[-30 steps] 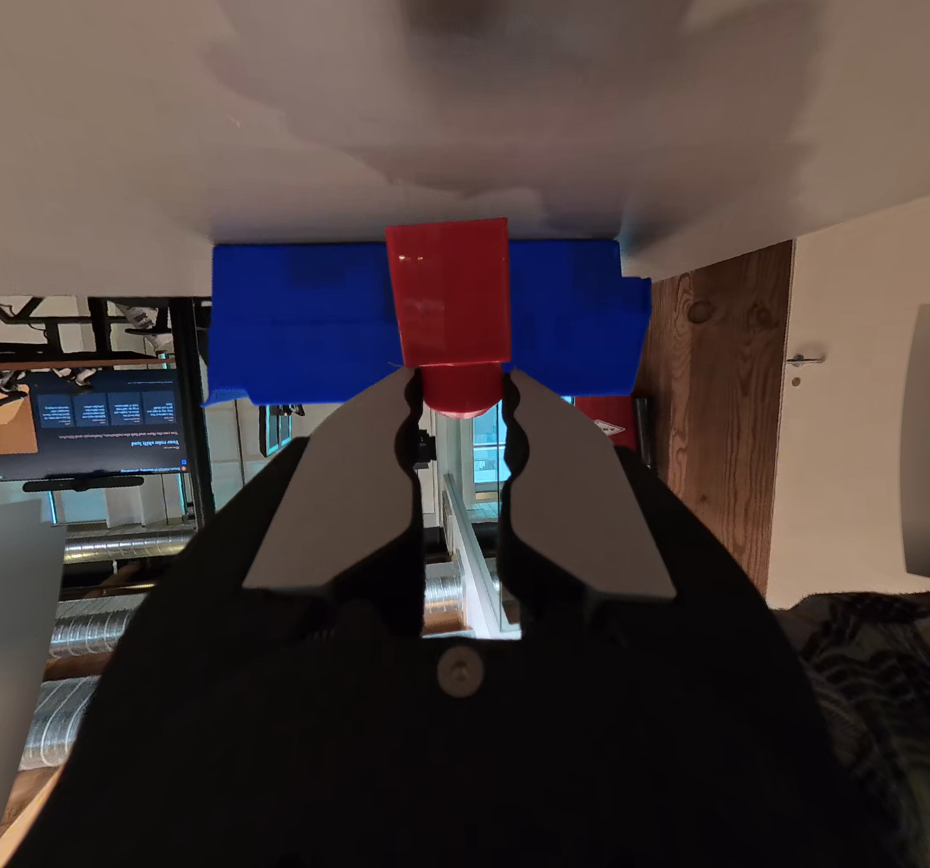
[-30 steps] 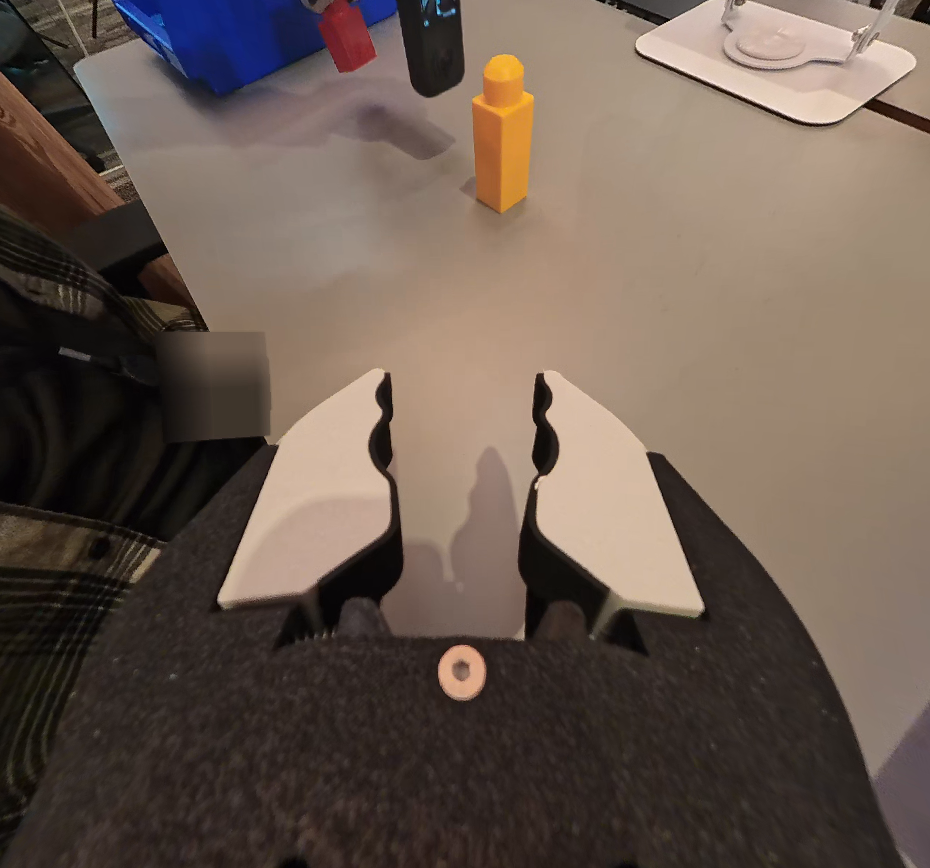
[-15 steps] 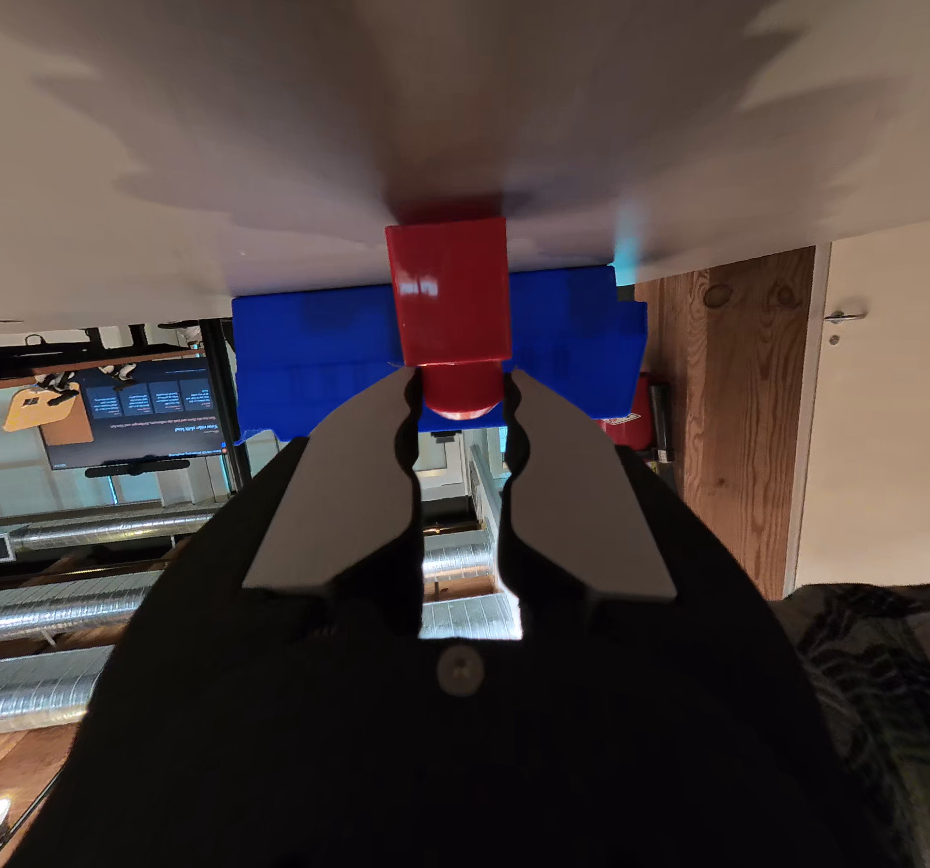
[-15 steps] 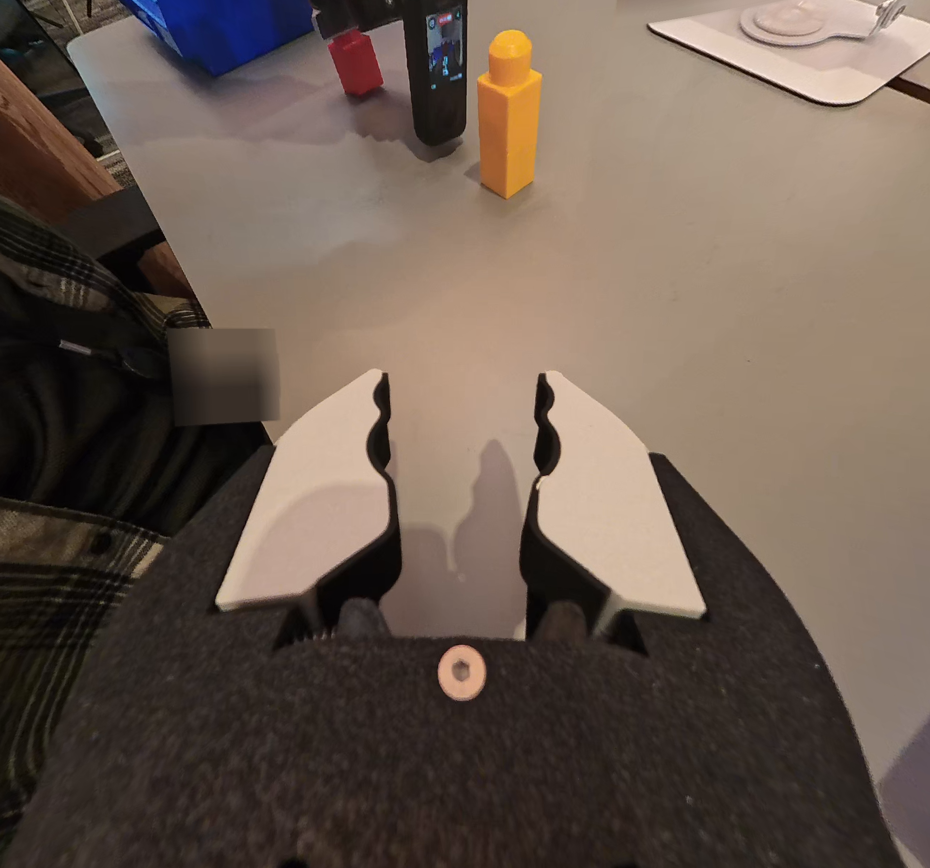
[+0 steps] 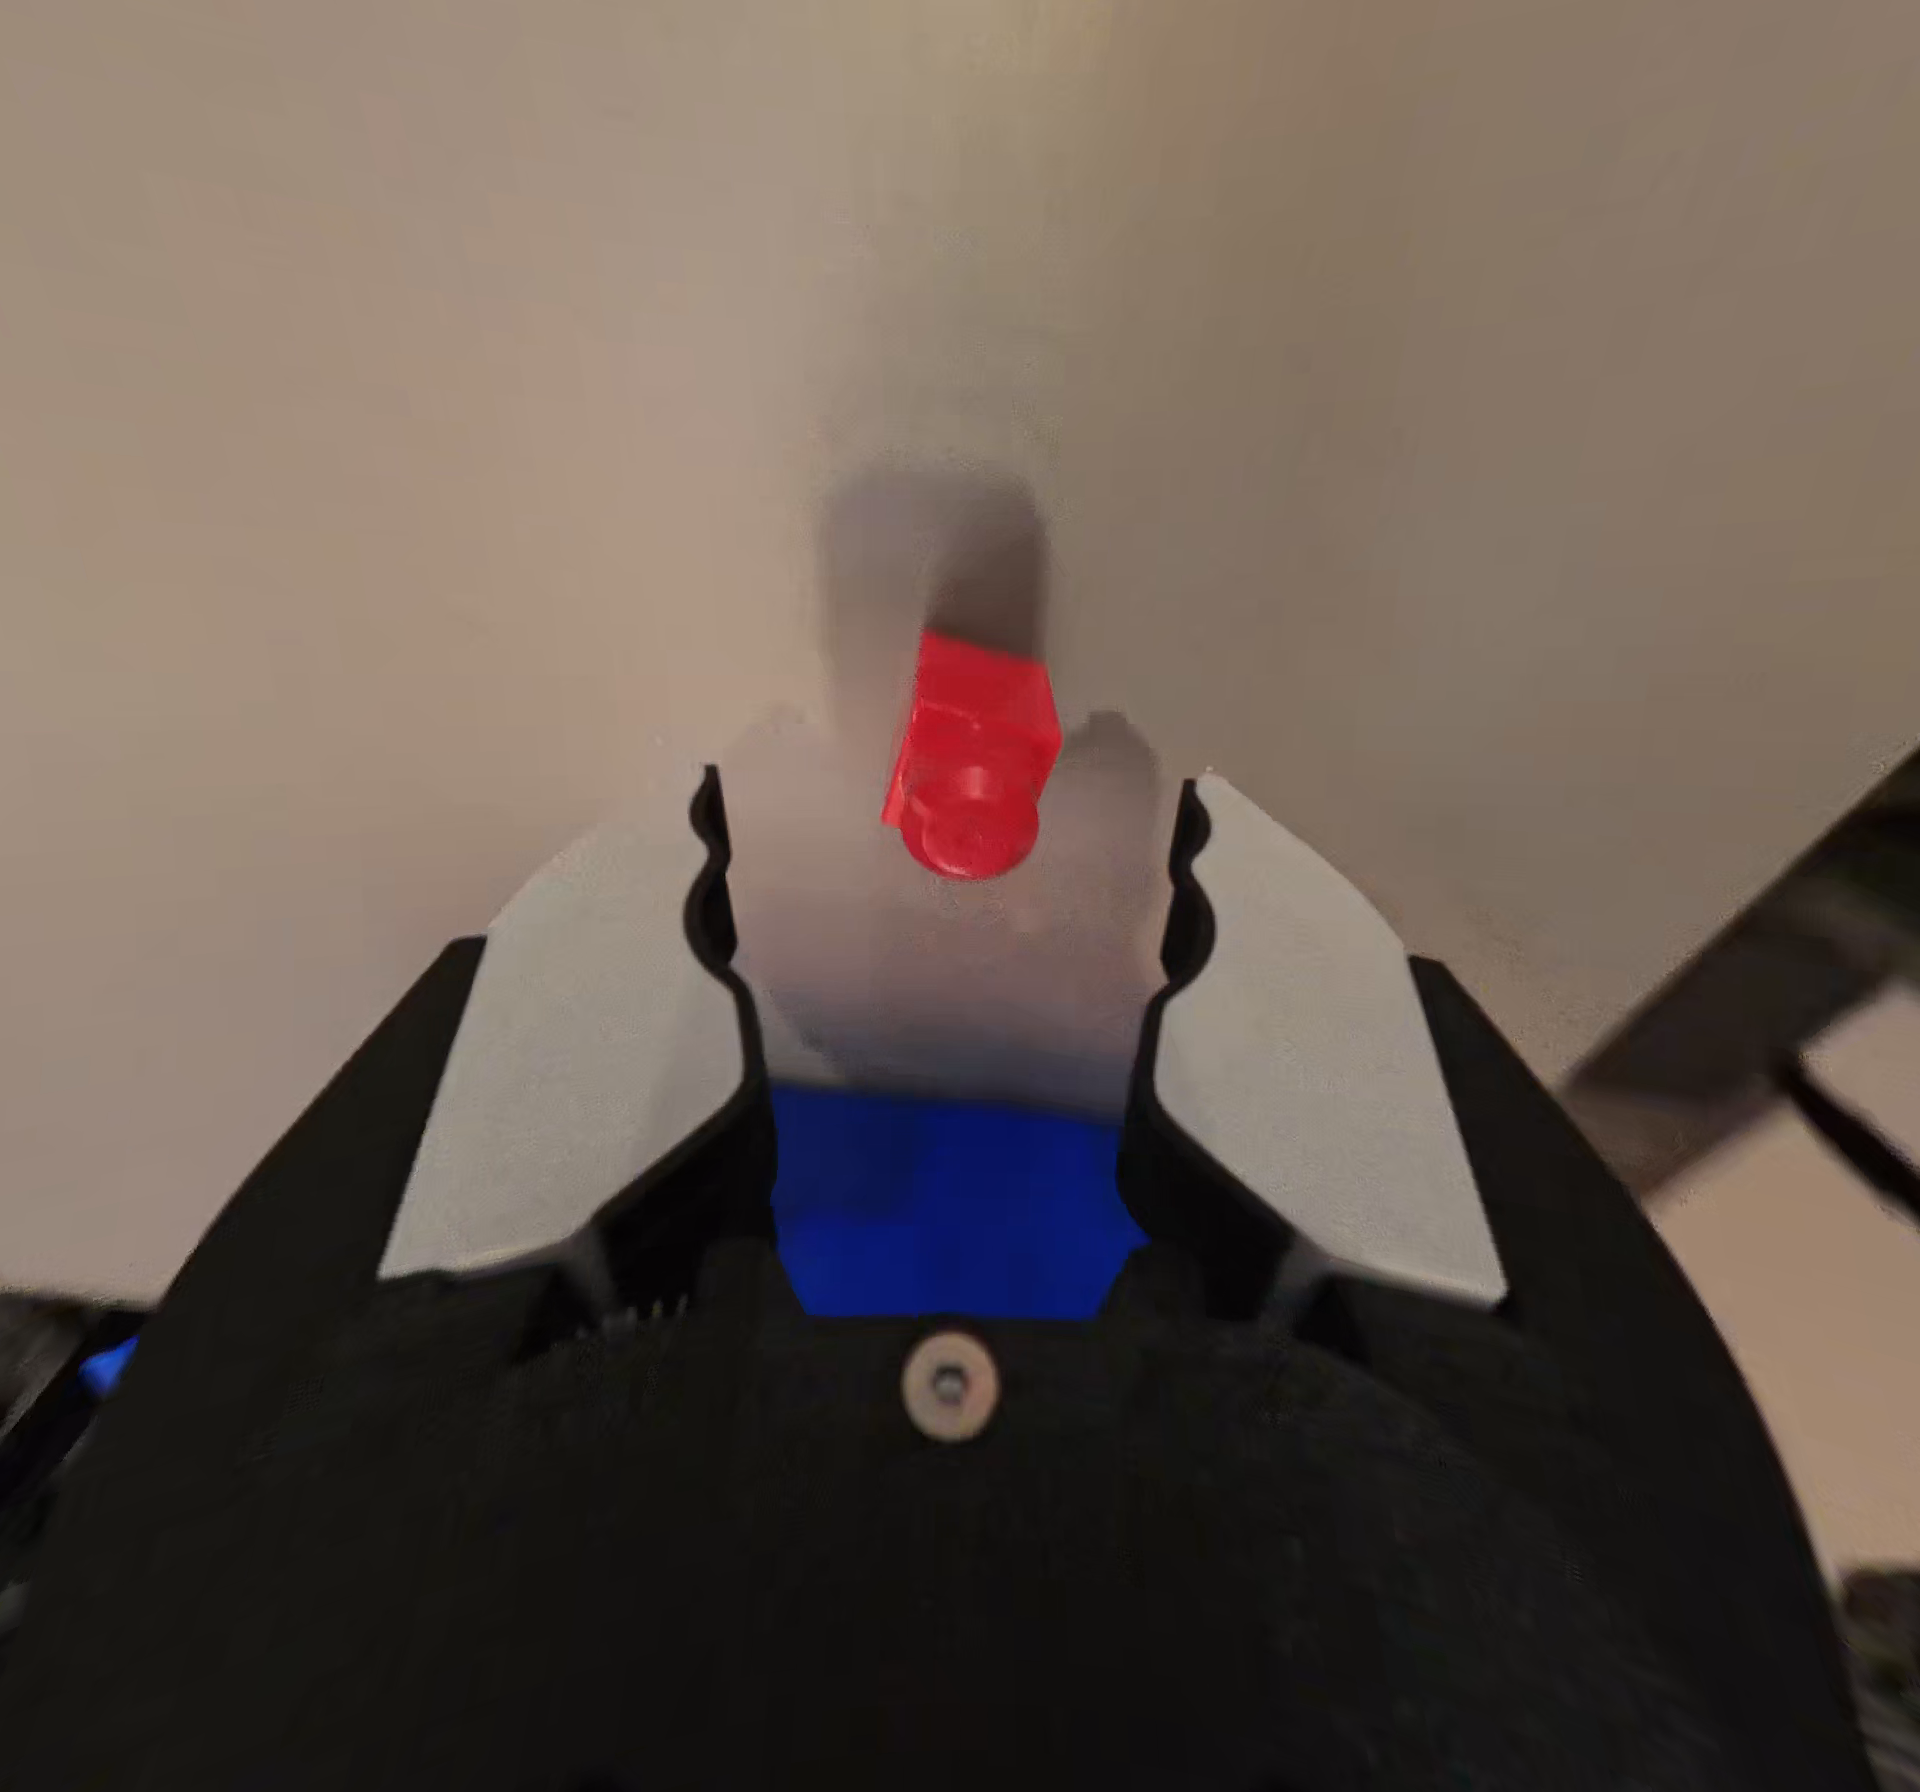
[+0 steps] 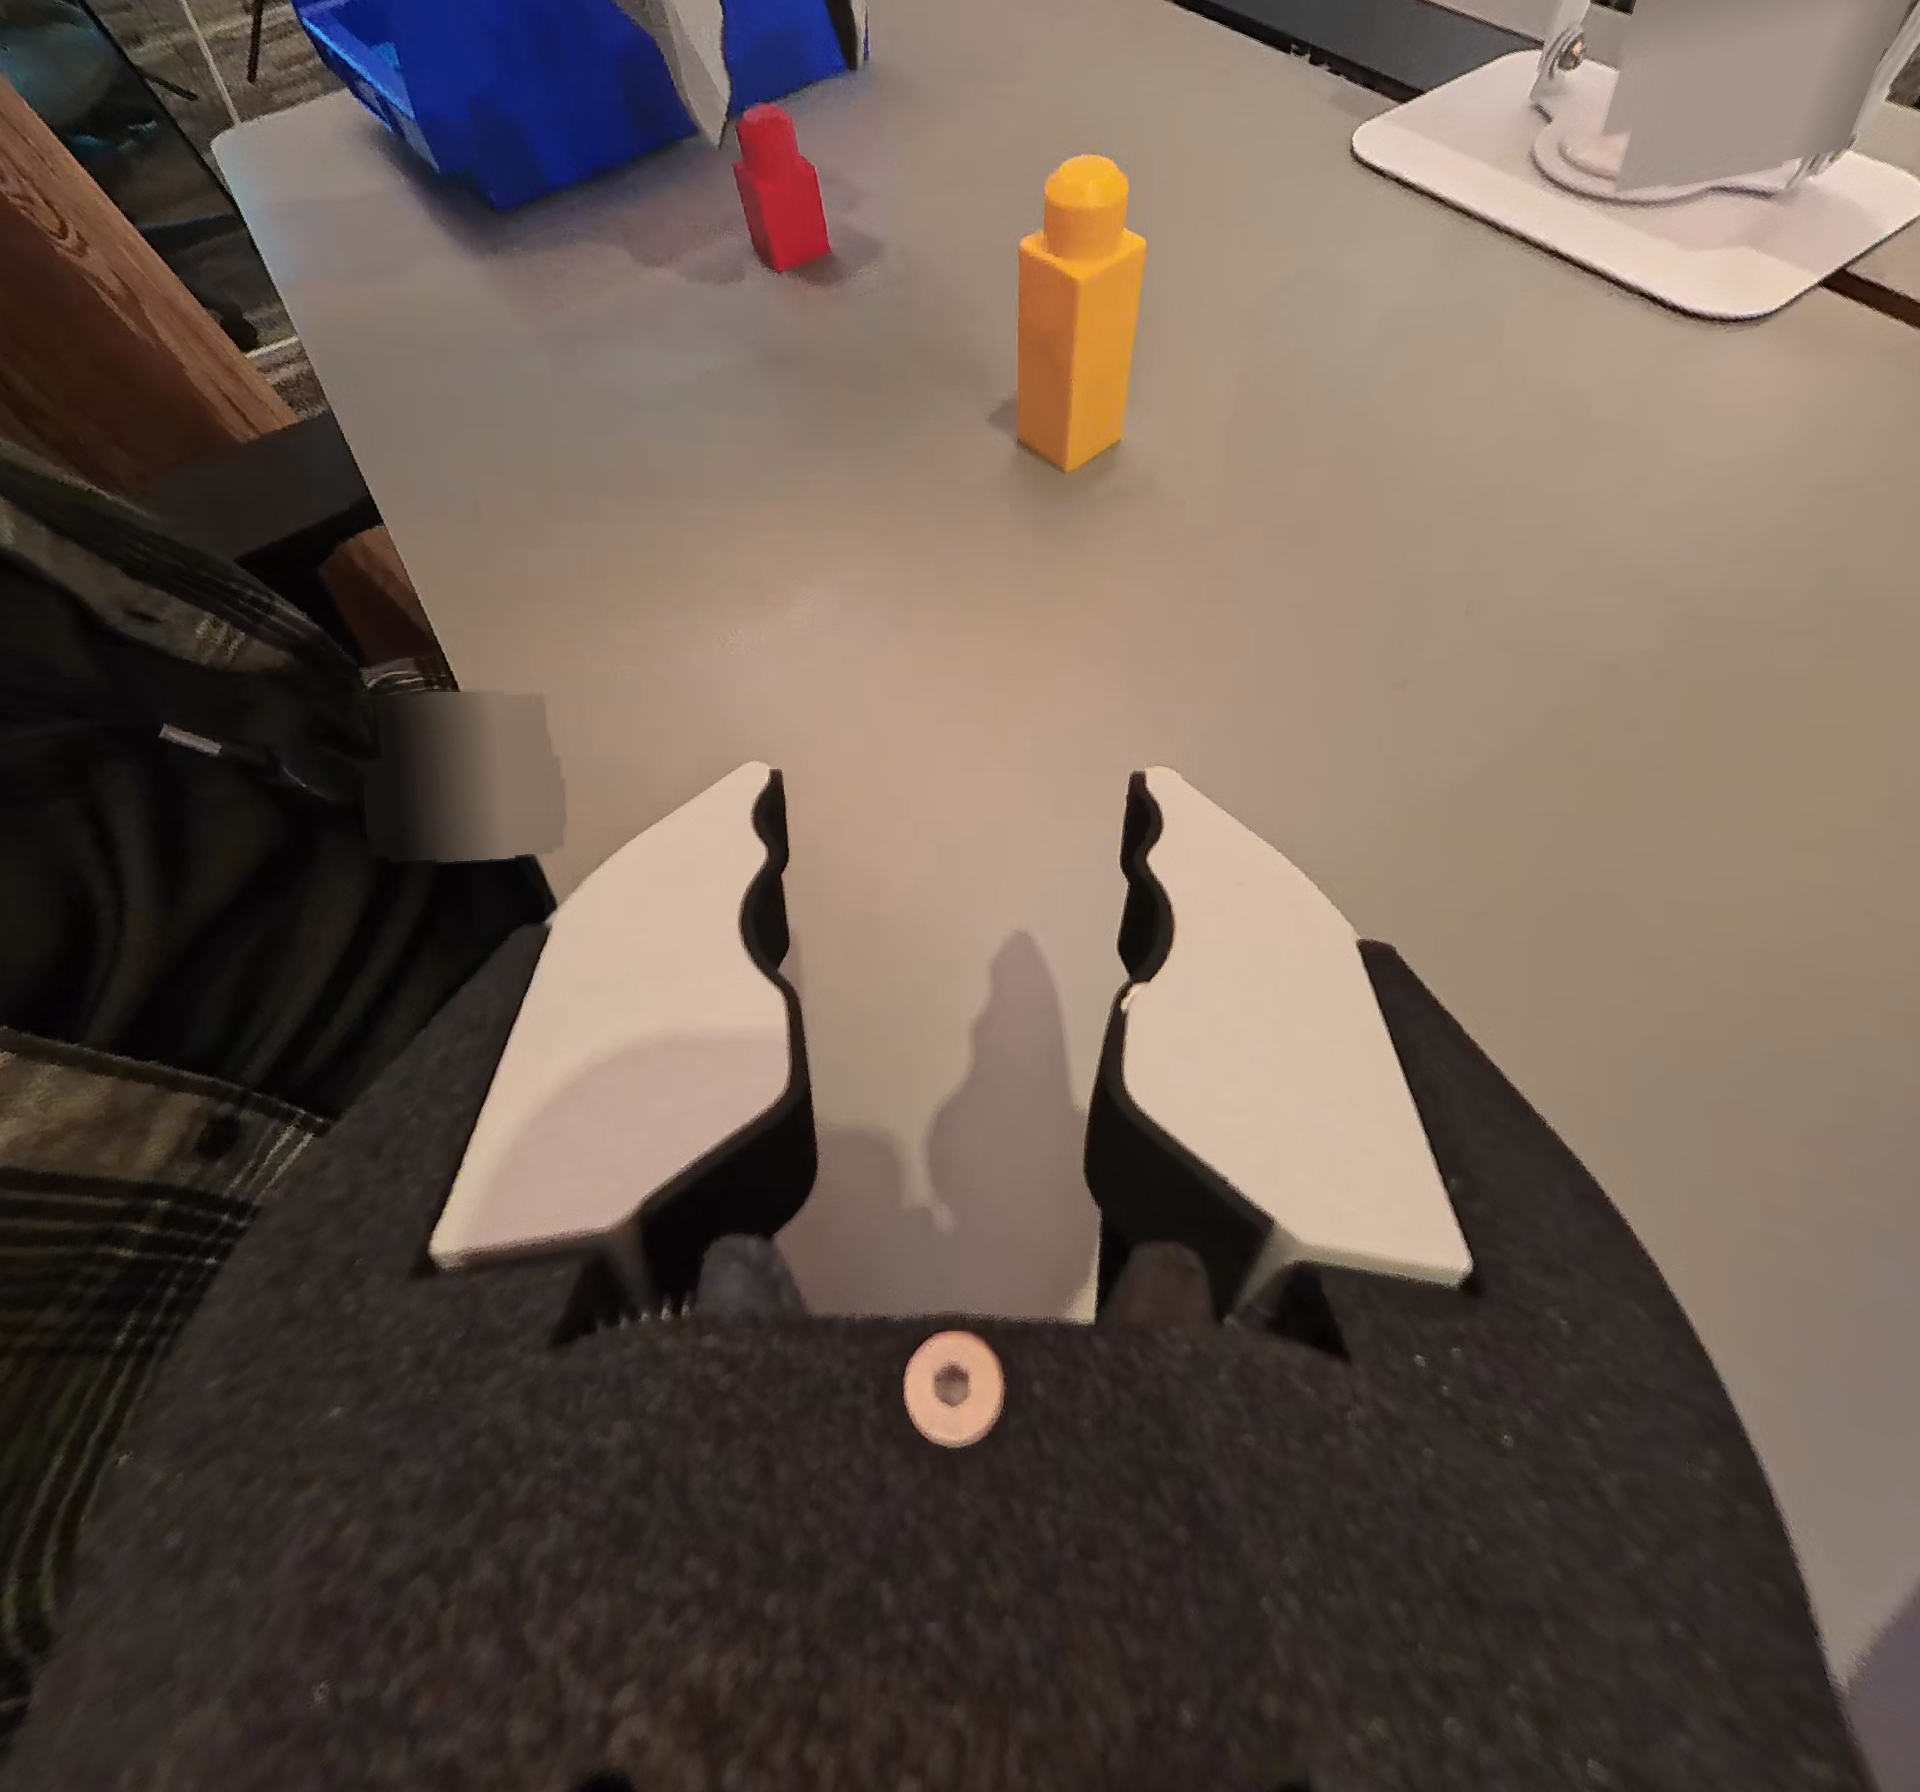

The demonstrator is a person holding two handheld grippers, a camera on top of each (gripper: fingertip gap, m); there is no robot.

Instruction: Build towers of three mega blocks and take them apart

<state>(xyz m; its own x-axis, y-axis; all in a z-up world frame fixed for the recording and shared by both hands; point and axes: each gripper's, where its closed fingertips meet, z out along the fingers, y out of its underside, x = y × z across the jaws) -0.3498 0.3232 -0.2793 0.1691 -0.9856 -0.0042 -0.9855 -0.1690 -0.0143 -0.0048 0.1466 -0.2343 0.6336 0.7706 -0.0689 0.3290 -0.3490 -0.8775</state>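
A red block (image 6: 779, 194) stands upright on the grey table (image 6: 1351, 703), stud up, in front of the blue bin. A tall orange block (image 6: 1081, 319) stands upright to its right, apart from it. My left gripper (image 5: 951, 786) is open and empty just above the red block (image 5: 971, 755), which it views from above. In the right wrist view the left gripper (image 6: 784, 80) hangs over the red block with its fingers apart. My right gripper (image 6: 956, 786) is open and empty, low over the near part of the table.
A blue bin (image 6: 520, 49) sits at the far left corner; it also shows between the fingers in the left wrist view (image 5: 945, 1202). A white monitor stand base (image 6: 1642, 184) and a black flat panel (image 6: 1340, 17) lie at the far right. A person's plaid sleeve (image 6: 156, 807) is at the left edge.
My left gripper has set the red block down on the table, opened, and drawn back above it. My right gripper has stayed open in about the same place.
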